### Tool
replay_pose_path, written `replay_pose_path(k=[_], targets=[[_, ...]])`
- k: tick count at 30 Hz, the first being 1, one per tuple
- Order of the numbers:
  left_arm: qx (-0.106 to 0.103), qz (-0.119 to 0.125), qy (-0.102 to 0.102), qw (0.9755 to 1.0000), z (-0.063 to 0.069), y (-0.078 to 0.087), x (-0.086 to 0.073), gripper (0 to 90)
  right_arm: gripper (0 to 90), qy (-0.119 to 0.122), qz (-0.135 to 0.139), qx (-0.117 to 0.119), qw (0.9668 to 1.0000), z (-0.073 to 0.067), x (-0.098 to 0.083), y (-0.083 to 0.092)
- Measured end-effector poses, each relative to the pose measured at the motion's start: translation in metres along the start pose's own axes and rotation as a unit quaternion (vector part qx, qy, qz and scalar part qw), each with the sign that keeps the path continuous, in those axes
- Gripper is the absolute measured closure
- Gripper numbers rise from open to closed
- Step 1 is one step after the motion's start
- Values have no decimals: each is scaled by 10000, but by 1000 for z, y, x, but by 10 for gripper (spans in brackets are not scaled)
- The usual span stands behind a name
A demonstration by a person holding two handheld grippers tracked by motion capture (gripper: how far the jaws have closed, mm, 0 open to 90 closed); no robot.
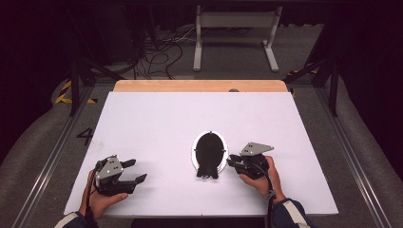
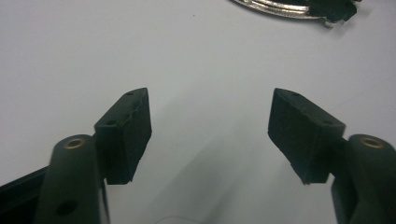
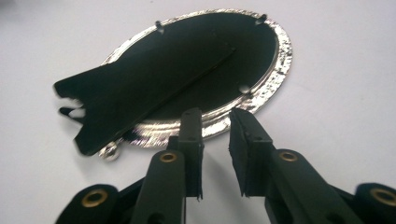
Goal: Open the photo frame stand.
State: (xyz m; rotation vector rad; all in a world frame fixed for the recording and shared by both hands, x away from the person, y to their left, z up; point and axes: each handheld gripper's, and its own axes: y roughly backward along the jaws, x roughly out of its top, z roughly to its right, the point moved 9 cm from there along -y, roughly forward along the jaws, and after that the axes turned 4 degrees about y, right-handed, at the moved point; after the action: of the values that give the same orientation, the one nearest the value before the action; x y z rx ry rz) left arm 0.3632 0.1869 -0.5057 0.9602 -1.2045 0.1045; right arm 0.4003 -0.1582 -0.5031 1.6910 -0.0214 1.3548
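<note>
An oval silver-rimmed picture frame [image 1: 209, 151] lies face down on the white tabletop [image 1: 157, 118], its black back and fold-out stand [image 3: 140, 93] facing up. My right gripper [image 1: 232, 161] is at the frame's right edge. In the right gripper view its jaws [image 3: 215, 116] stand a narrow gap apart just short of the silver rim [image 3: 280, 51], with nothing between the pads. My left gripper [image 1: 138, 170] rests near the table's front left, well away from the frame. Its jaws [image 2: 210, 126] are wide apart over bare white surface, and the frame's rim [image 2: 280, 7] shows far off at the top.
A wooden strip [image 1: 199, 85] runs along the table's far edge. Beyond it on the floor stand a white metal leg frame [image 1: 235, 28] and loose cables [image 1: 157, 52]. Metal rails [image 1: 52, 156] flank the table.
</note>
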Motion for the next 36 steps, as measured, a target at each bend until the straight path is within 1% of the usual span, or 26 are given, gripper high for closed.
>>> replay_pose_path(k=[2,3,4,5,6,9,13,15,16,18,19,21,22,24,25,27,28,31,33,35,36], targets=[[51,37,-10,10000,-2,3,-3,254,700,13,-15,138,9999,-5,-2,3],[51,37,-10,10000,-2,3,-3,234,688,18,-51,168,9998,-6,-4,3],[100,-15,38,9999,-5,5,-7,215,676,22,-94,197,9998,-7,-5,4],[100,-15,38,9999,-5,5,-7,203,676,22,-94,197,9998,-7,-5,4],[144,-16,55,9999,-6,5,-8,203,673,7,-86,222,9997,-8,-5,5],[206,53,107,9997,-7,7,-7,164,639,-85,-104,294,9995,-10,-4,5],[283,92,29,9996,-6,8,-3,139,617,-96,-310,463,9984,-21,-9,4],[265,67,22,9996,-6,6,-4,139,612,-16,-452,565,9974,-28,-12,3],[247,3,9,9997,-5,5,-5,139,615,32,-508,603,9969,-32,-13,3],[248,-50,-36,9997,-5,4,-7,140,648,138,-653,690,9954,-39,-14,3],[250,-53,-40,9997,-5,4,-7,143,660,178,-704,769,9944,-43,-15,3],[252,-45,-46,9997,-6,4,-7,143,667,249,-779,828,9932,-48,-15,3],[266,-42,-10,9996,-6,4,-7,143,663,281,-846,856,9923,-50,-15,1],[259,-64,-12,9996,-7,4,-7,143,663,287,-853,859,9922,-52,-14,0],[257,-69,-29,9996,-7,4,-8,143,662,249,-866,885,9920,-53,-14,0],[211,-58,3,9998,-6,3,-7,143,661,235,-852,889,9921,-53,-14,-1],[220,-88,-7,9997,-6,2,-8,143,661,227,-859,880,9921,-54,-13,-1],[189,-146,-44,9997,-5,-1,-8,142,643,329,-910,818,9919,-56,-12,-3],[195,-154,-10,9997,-5,-1,-9,143,636,423,-949,784,9915,-58,-11,-4],[173,-138,10,9998,-5,-1,-9,143,638,458,-996,758,9911,-59,-10,-6],[146,-93,60,9998,-5,-1,-8,142,638,465,-1001,759,9910,-59,-9,-7]])
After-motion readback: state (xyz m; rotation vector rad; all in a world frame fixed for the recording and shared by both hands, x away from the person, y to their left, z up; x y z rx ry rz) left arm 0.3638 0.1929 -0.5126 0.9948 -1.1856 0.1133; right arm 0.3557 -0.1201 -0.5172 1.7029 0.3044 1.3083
